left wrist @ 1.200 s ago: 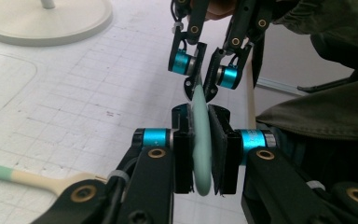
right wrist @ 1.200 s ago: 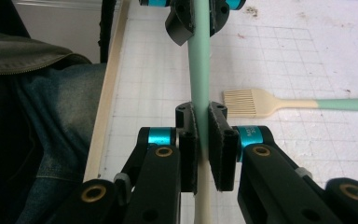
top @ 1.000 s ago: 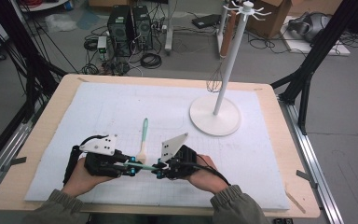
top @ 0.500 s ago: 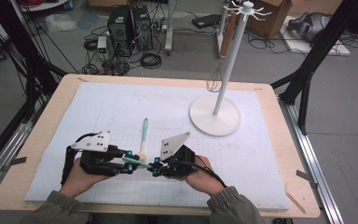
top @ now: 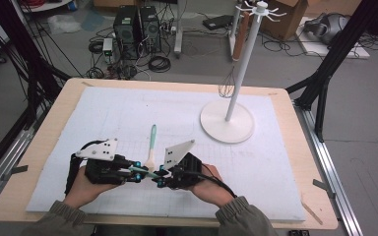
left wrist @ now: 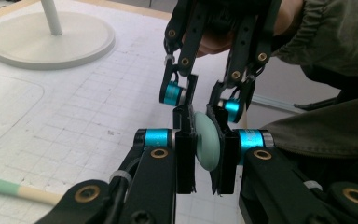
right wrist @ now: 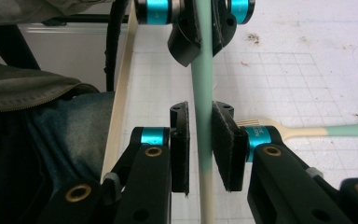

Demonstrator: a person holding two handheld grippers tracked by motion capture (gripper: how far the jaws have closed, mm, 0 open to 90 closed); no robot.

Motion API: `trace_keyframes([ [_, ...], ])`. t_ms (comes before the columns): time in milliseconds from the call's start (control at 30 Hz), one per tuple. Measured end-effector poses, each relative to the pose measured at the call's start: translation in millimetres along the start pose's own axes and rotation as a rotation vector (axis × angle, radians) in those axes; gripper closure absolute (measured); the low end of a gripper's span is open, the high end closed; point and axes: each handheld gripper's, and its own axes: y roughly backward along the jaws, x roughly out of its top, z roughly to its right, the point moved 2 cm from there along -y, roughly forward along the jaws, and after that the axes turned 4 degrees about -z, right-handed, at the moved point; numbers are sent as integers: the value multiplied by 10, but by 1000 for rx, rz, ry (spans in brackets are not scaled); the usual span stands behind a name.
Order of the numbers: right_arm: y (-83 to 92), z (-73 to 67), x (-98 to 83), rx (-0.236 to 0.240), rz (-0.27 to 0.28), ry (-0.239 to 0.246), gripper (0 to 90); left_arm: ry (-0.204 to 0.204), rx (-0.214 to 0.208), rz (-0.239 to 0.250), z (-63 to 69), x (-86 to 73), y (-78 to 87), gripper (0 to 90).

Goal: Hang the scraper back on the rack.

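Near the front edge of the desk (top: 187, 84), left of its middle, both claws meet nose to nose over the white mat (top: 103, 113).

**Grip state**
- The left gripper (top: 137, 169) is almost fully closed. Its pads clamp the held utensil (left wrist: 208, 144) at its rounded mint-green end. Its jaws have just been closing, with the utensil between them.
- The right gripper (top: 159, 176) is also nearly closed, on the shaft of the same piece. The shaft lies against one pad and all but against the other. Its jaws have just been opening slightly, so the hold is judged to be light.

**Position**
- The held utensil hangs level between the two claws, clear of the mat.
- Its shaft is mint green and turns cream towards the right hand.

**Handling (judgement)**
- It looks light, stiff and slender.
- The finish looks smooth and the section rounded, so it is likely to roll or slip in a slack grip.
- The best hold is across the shaft near mid-length, with the pads square to it. The rounded end offers less purchase.
- It does not look fragile.

**Count**
- Mint-handled utensils: two. One is held, and the second utensil (top: 152, 145) lies on the mat just beyond the claws, with its cream head towards them.
- Whisk (top: 225, 87): one, hanging from the stand.
- Stand (top: 226, 123): one, white, towards the far right corner.
- Grippers: two.
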Motion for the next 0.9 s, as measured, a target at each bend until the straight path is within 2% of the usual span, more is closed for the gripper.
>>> trace_keyframes([
  [133, -5, -7, -1, 9, 8, 6, 842, 1, 9, 22, 12, 10, 11, 806],
  [167, -4, -5, -1, 10, 18, -4, 843, 5, 19, 31, 6, 18, 20, 783],
  [200, -1, -2, -3, 5, 33, -18, 844, 11, 22, 40, 1, 23, 25, 720],
  [233, 2, 4, -4, 5, 49, -28, 844, 13, 26, 45, 2, 27, 29, 714],
  [300, 4, 4, 0, -11, 70, -40, 844, 11, 36, 45, -2, 32, 38, 715],
  [400, -16, -1, 6, -3, 77, -44, 844, 4, 24, 48, 1, 35, 51, 793],
  [467, -19, -8, 11, -3, 73, -40, 842, 7, 6, 53, 0, 32, 60, 810],
  [567, -21, -7, 15, 10, 77, -42, 823, 6, 3, 51, 3, 38, 60, 816],
  [633, -25, -6, 14, 11, 66, -39, 786, 13, -2, 57, -5, 41, 61, 817],
  [733, -23, -12, 2, 9, 47, -35, 832, 12, -4, 51, -5, 47, 66, 817],
  [833, -18, -8, -3, 15, 51, -40, 839, 14, 3, 58, -4, 50, 67, 810],
  [867, -16, -2, -7, 15, 57, -45, 843, 14, 15, 59, -3, 49, 70, 796],
  [900, -13, 3, -13, 23, 65, -52, 845, 22, 35, 61, -5, 51, 68, 731],
])
